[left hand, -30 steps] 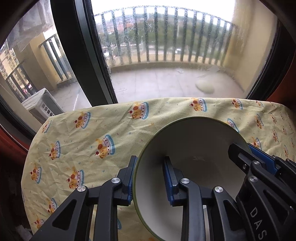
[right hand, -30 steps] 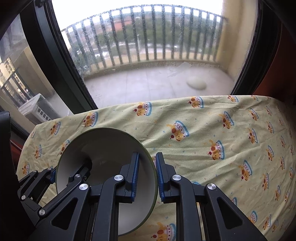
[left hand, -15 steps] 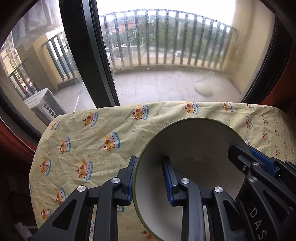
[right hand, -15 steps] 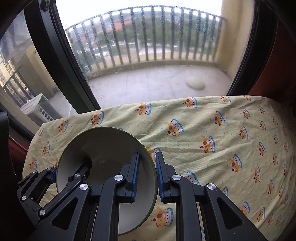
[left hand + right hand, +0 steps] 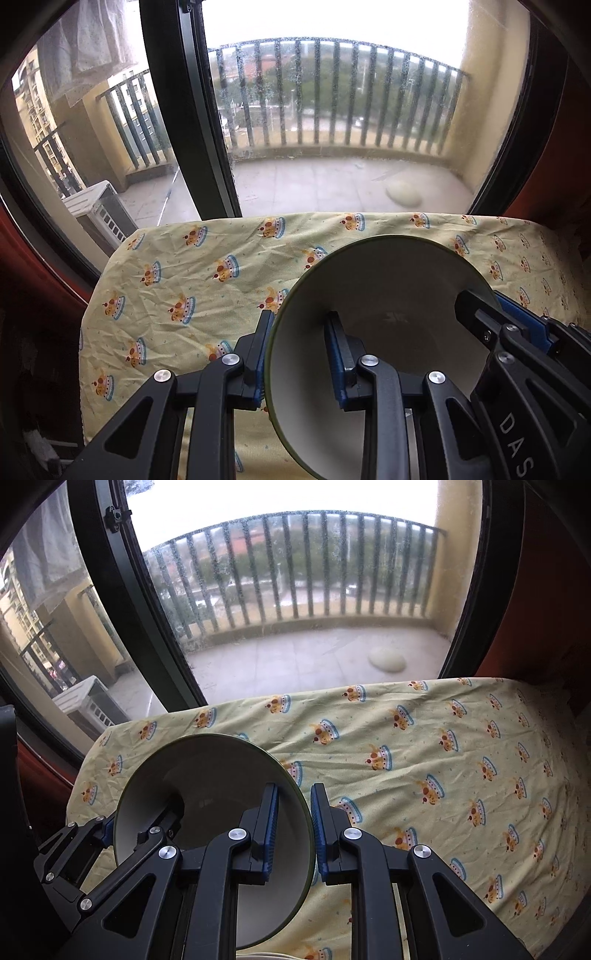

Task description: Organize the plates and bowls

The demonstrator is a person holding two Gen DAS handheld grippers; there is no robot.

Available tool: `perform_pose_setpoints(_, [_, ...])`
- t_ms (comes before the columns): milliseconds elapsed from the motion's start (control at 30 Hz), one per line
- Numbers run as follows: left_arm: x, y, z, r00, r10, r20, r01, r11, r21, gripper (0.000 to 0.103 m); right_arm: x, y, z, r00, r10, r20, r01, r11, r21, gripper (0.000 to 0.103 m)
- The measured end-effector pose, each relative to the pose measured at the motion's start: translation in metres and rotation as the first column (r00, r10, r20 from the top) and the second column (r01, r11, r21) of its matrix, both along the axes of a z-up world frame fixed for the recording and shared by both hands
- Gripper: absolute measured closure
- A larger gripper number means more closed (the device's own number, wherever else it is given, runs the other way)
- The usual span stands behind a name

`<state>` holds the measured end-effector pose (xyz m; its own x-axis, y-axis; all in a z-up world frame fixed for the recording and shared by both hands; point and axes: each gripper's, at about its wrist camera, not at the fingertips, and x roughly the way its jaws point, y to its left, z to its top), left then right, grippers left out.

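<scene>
bowl (image 5: 384, 295) | white inside, dark green rim and outside | empty | tilted up on edge, opening facing the cameras | held above the yellow crown-print cloth, rim pinched on opposite sides | faint mark at inner bottom

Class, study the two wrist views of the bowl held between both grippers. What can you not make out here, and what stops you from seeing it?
- Bowl underside: both views, its own wall hides it.
- Bowl's lower rim: left wrist view, cut off by the bottom edge.
- Mark inside the bowl: too small to read.
- Pale rim at the bottom edge: right wrist view, cut off, identity unclear.
- Tablecloth beneath the bowl: hidden by bowl and grippers.
</scene>
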<state>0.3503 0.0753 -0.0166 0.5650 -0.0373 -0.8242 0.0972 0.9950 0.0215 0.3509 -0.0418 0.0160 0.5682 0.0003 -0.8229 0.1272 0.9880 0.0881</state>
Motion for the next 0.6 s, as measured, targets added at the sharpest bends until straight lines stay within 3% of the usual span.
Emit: perform_pose_setpoints(600, [-0.073,-0.071,0.028,0.996,0.078,0.038,-0.078,0.997,0.000,0.076,-0.073,-0.076,0.035,0.997,0.065,0.043,-0.066,0.997,0.025,0.082])
